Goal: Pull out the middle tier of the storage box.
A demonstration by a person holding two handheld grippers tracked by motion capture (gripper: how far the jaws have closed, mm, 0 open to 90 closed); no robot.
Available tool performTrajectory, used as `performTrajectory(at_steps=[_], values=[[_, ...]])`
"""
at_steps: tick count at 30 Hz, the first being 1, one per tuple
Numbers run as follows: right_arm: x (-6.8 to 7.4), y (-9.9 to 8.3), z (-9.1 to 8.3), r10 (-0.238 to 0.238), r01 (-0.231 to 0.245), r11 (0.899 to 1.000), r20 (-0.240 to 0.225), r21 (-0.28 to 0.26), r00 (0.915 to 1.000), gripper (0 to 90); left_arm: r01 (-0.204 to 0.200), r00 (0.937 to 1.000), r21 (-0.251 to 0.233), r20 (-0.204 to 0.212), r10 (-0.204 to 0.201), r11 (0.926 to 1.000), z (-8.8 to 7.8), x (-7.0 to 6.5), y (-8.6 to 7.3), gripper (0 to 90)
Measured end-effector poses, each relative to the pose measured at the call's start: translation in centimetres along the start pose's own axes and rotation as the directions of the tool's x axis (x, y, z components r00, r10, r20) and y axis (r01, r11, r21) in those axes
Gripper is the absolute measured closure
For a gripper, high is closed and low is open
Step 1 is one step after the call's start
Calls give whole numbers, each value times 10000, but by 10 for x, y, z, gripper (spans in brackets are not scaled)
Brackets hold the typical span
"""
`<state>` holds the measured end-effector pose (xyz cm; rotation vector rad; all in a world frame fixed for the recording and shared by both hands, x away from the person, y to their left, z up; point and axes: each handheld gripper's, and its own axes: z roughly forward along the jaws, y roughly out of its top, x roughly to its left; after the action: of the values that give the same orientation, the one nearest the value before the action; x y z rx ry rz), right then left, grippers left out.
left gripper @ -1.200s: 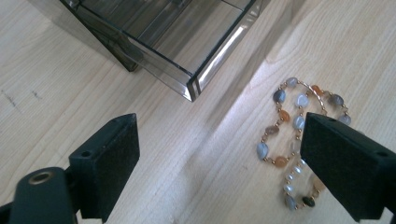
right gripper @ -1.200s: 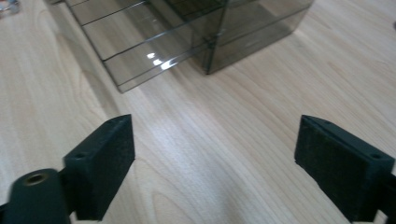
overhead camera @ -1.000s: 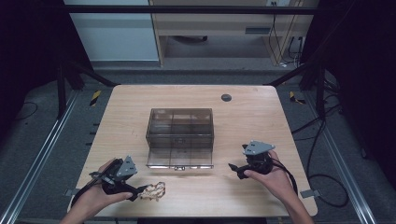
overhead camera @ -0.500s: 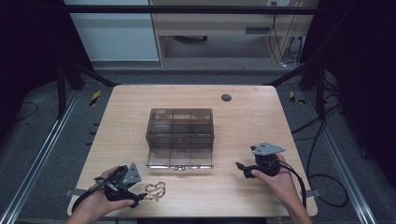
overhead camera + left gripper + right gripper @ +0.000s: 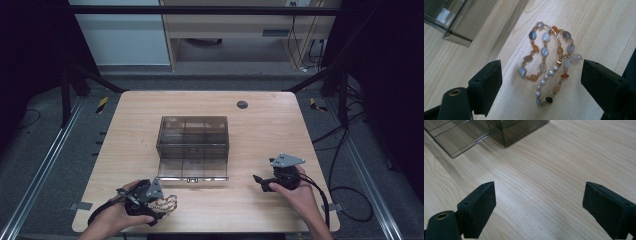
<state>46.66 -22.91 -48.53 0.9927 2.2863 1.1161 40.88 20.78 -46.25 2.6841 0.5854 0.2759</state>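
A beaded bracelet [image 5: 549,62] lies in loose loops on the wooden table [image 5: 260,130], close to its near edge toward the near left corner. It strings grey, white and orange stones, small pearls, gold spacers and one dark bead. The left gripper [image 5: 541,82] straddles it, jaws spread and just opening a little, pads not touching. The right gripper [image 5: 539,207] stands spread over bare wood.

Left claw [image 5: 161,206] over bead bracelet [image 5: 167,202], smoky organizer box [image 5: 193,140] behind

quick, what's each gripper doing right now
left gripper: open, jaws either side of the bead bracelet, not gripping it.
right gripper: open, holding nothing.
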Motion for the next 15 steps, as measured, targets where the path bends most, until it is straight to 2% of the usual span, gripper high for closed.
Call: performTrajectory(at_steps=[3,15], values=[[1,0,1,-42,42,10000,-15,47,10000,116,-66,10000,56,-30,66,10000,2,-1,3,161],[2,-2,0,-122,121,9999,25,109,9999,113,-234,9993,169,307,229,9996,13,-4,17,157]])
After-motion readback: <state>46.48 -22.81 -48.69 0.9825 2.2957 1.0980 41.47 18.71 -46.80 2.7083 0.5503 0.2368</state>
